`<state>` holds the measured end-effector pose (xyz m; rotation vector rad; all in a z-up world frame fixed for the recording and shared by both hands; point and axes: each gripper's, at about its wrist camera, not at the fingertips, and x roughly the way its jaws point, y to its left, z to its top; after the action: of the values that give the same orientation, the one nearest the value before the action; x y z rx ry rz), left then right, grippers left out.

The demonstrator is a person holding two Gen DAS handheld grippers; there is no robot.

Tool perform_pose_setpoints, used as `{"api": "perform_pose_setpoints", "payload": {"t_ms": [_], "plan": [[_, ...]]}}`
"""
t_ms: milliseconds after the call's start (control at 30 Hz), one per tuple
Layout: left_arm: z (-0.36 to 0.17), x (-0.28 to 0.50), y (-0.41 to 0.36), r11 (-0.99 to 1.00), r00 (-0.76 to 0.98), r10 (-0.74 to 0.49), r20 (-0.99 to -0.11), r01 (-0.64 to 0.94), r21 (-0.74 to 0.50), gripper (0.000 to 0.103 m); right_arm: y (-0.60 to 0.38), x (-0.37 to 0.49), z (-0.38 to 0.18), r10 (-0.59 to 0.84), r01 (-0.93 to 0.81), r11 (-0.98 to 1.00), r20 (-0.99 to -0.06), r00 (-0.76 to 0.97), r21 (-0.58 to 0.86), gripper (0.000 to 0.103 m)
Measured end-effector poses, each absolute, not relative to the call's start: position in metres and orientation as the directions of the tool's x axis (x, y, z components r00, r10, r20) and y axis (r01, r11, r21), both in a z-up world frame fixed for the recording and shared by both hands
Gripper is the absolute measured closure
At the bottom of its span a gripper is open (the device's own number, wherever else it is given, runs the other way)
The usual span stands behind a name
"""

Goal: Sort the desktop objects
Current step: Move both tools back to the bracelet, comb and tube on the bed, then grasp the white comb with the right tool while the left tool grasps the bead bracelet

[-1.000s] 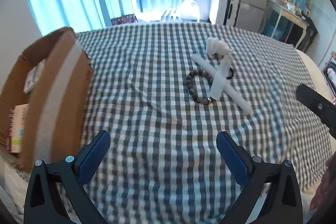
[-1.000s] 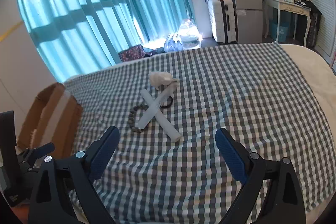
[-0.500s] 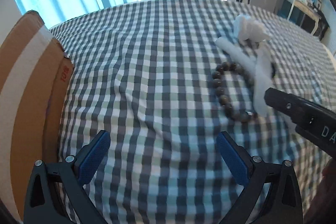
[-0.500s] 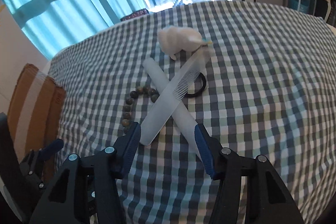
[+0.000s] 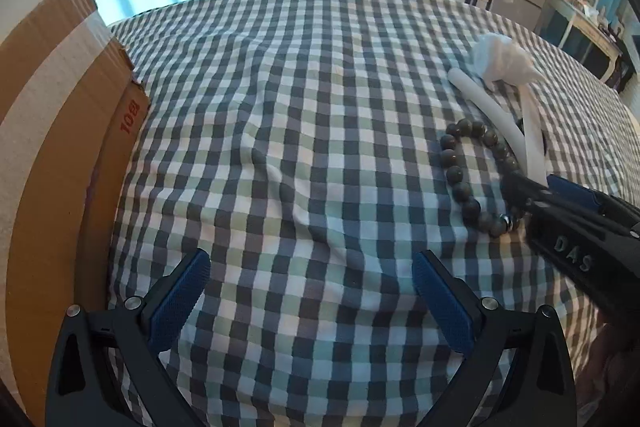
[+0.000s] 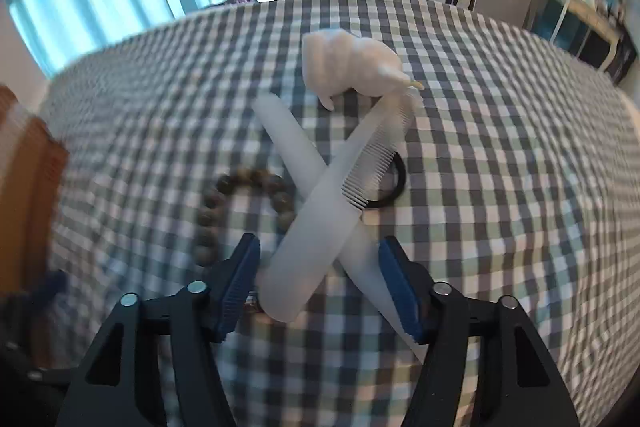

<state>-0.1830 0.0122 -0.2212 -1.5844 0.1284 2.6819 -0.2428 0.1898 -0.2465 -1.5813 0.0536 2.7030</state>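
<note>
On the checked cloth [image 5: 320, 131] a translucent white comb [image 6: 332, 211] lies crossed over a white stick [image 6: 288, 135]. A dark bead bracelet [image 6: 224, 187], a black hair tie [image 6: 394, 187] and a crumpled white wad [image 6: 344, 67] lie around them. My right gripper [image 6: 320, 287] is low over the crossing, and its jaws are closing with the comb's handle end and the stick between them; the pads are not touching either. My left gripper [image 5: 312, 295] hangs open over bare cloth, left of the bracelet [image 5: 456, 163], with nothing between its fingers.
An open cardboard box [image 5: 52, 147] with a white tape strip stands at the cloth's left edge, close to my left gripper. Beyond the cloth are turquoise curtains, suitcases and a desk at the back right.
Both grippers have sunk toward the cloth. The right one moved in over the crossed comb and stick and its jaws narrowed from wide to about half. The left stayed open.
</note>
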Motion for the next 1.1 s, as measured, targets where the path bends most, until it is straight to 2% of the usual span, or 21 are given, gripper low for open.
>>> {"api": "perform_pose_setpoints", "payload": {"t_ms": [67, 167, 300, 500, 600, 700, 800, 900, 967, 1000, 1033, 1067, 1100], "plan": [[-0.213, -0.183, 0.023, -0.995, -0.489, -0.016, -0.872, -0.080, 0.063, 0.000, 0.201, -0.238, -0.242, -0.042, -0.032, -0.997, -0.866, -0.499, 0.066, 0.074], [-0.206, -0.182, 0.033, -0.994, -0.498, 0.016, -0.867, -0.105, 0.042, 0.000, 0.230, -0.223, -0.235, -0.112, -0.070, -0.983, -0.848, -0.518, 0.172, 0.079], [-0.199, -0.185, 0.055, -0.988, -0.510, 0.064, -0.858, -0.153, 0.018, 0.000, 0.260, -0.205, -0.234, -0.112, -0.103, -0.976, -0.845, -0.524, 0.193, 0.079], [-0.207, -0.198, 0.097, -0.967, -0.473, 0.196, -0.859, -0.238, -0.090, 0.000, 0.304, -0.193, -0.236, 0.003, -0.195, -0.974, -0.855, -0.519, 0.115, 0.079], [-0.229, -0.204, 0.115, -0.968, -0.413, 0.146, -0.899, -0.246, -0.044, 0.000, 0.324, -0.191, -0.242, 0.012, -0.221, -0.969, -0.869, -0.494, 0.113, 0.079], [-0.232, -0.205, 0.127, -0.966, -0.456, 0.094, -0.885, -0.258, 0.030, 0.000, 0.327, -0.191, -0.245, 0.011, -0.223, -0.968, -0.867, -0.498, 0.116, 0.079], [-0.231, -0.209, 0.134, -0.972, -0.452, 0.090, -0.888, -0.235, 0.021, 0.000, 0.317, -0.199, -0.248, 0.062, -0.191, -0.981, -0.863, -0.501, 0.040, 0.074], [-0.232, -0.218, 0.139, -0.971, -0.447, 0.104, -0.889, -0.240, 0.008, 0.000, 0.306, -0.207, -0.251, 0.096, -0.184, -0.983, -0.857, -0.506, -0.002, 0.073], [-0.230, -0.231, 0.136, -0.967, -0.448, 0.120, -0.886, -0.255, -0.002, 0.007, 0.296, -0.210, -0.253, 0.095, -0.184, -0.983, -0.853, -0.513, 0.001, 0.076], [-0.227, -0.234, 0.138, -0.964, -0.450, 0.129, -0.883, -0.265, -0.006, 0.018, 0.288, -0.214, -0.256, 0.096, -0.185, -0.983, -0.852, -0.514, 0.001, 0.078], [-0.223, -0.243, 0.130, -0.960, -0.452, 0.144, -0.880, -0.278, -0.014, 0.034, 0.287, -0.214, -0.256, 0.096, -0.189, -0.982, -0.851, -0.517, 0.004, 0.078], [-0.218, -0.246, 0.127, -0.955, -0.450, 0.160, -0.878, -0.296, -0.022, 0.043, 0.288, -0.209, -0.256, 0.096, -0.195, -0.981, -0.850, -0.518, 0.008, 0.078], [-0.216, -0.245, 0.127, -0.951, -0.448, 0.169, -0.878, -0.310, -0.025, 0.056, 0.295, -0.199, -0.252, 0.096, -0.200, -0.980, -0.850, -0.518, 0.011, 0.079]]}}
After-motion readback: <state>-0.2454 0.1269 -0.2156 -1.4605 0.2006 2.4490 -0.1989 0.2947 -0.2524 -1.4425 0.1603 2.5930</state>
